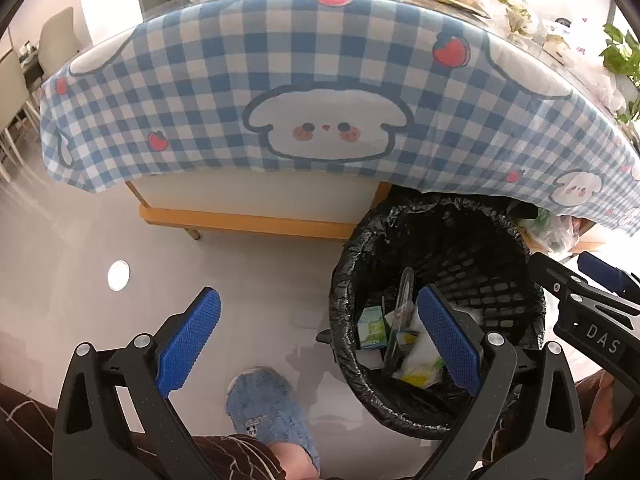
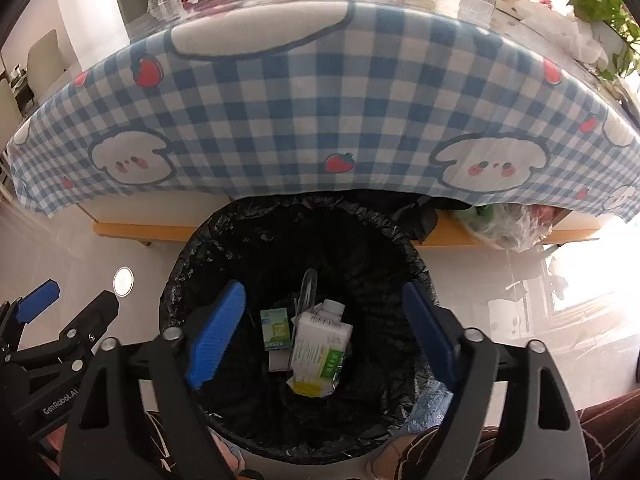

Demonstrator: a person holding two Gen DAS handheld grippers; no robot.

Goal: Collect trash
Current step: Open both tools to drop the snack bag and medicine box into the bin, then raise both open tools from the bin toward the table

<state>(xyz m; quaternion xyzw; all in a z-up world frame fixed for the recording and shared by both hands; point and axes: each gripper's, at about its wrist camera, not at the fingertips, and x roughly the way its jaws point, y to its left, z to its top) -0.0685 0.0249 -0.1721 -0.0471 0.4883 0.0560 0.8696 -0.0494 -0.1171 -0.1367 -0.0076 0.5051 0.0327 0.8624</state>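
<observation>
In the bin: we are seeing a white milk carton point(image 2: 320, 346) lying on the trash inside the black-lined waste bin point(image 2: 192, 264), which is standing by the table with the checked tablecloth point(image 2: 304, 112).
Carton axis: its long side is running toward the table, capped end farthest from us.
Right gripper point(image 2: 324, 334): we are holding it over the bin, pads spread wide, carton below and between them, probably untouched.
Left gripper point(image 1: 320, 336): spread wide, empty, hanging over floor and bin rim.
Neighbours: small green box point(image 2: 275, 328) lying just beside the carton.
</observation>
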